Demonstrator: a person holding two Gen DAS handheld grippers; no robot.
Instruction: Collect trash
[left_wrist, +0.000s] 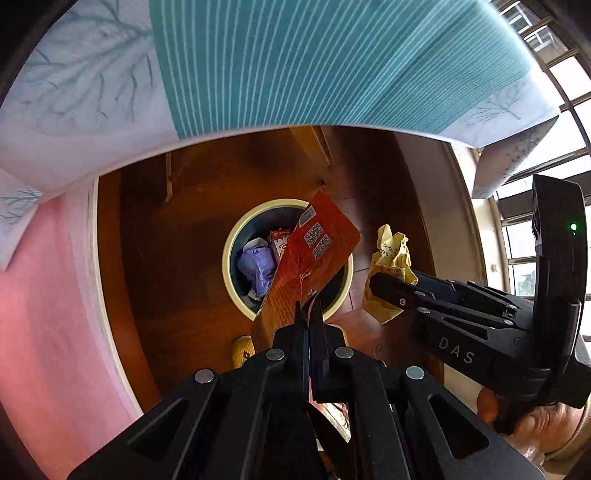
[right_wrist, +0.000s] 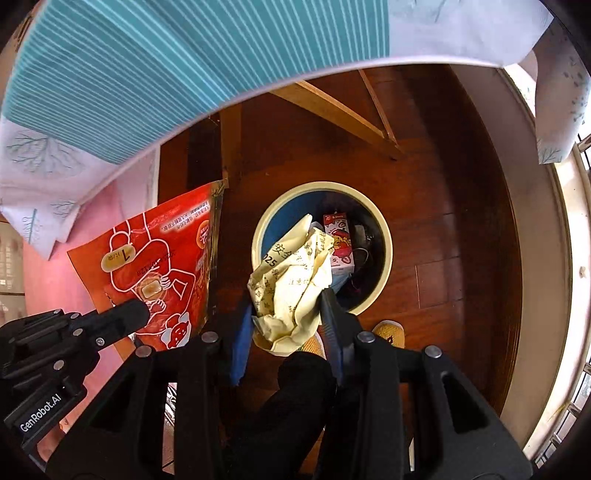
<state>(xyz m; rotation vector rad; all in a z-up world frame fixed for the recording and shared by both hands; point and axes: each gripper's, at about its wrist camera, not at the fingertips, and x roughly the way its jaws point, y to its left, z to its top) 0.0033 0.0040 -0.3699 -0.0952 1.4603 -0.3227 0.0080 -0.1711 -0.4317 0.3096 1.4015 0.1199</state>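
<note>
A round bin (left_wrist: 229, 258) with a cream rim stands on the wooden floor below both grippers; it holds a purple bag (left_wrist: 256, 264) and a small red carton (right_wrist: 338, 236). My left gripper (left_wrist: 308, 306) is shut on a flat orange-red snack packet (left_wrist: 314, 254), which hangs over the bin's mouth. My right gripper (right_wrist: 286, 310) is shut on a crumpled yellow paper (right_wrist: 291, 284) with printed characters, held above the bin's near rim (right_wrist: 386, 258). In the left wrist view the right gripper (left_wrist: 373, 284) shows beside the bin with the yellow paper (left_wrist: 391, 251). The packet (right_wrist: 155, 266) shows left in the right wrist view.
A table with a teal striped cloth (left_wrist: 332, 62) and white leaf-print edge overhangs the far side. Wooden table legs (right_wrist: 332, 107) stand behind the bin. A pink surface (left_wrist: 48, 295) lies left. Windows (left_wrist: 569, 110) run along the right. A person's leg and yellow shoes (right_wrist: 388, 330) are below.
</note>
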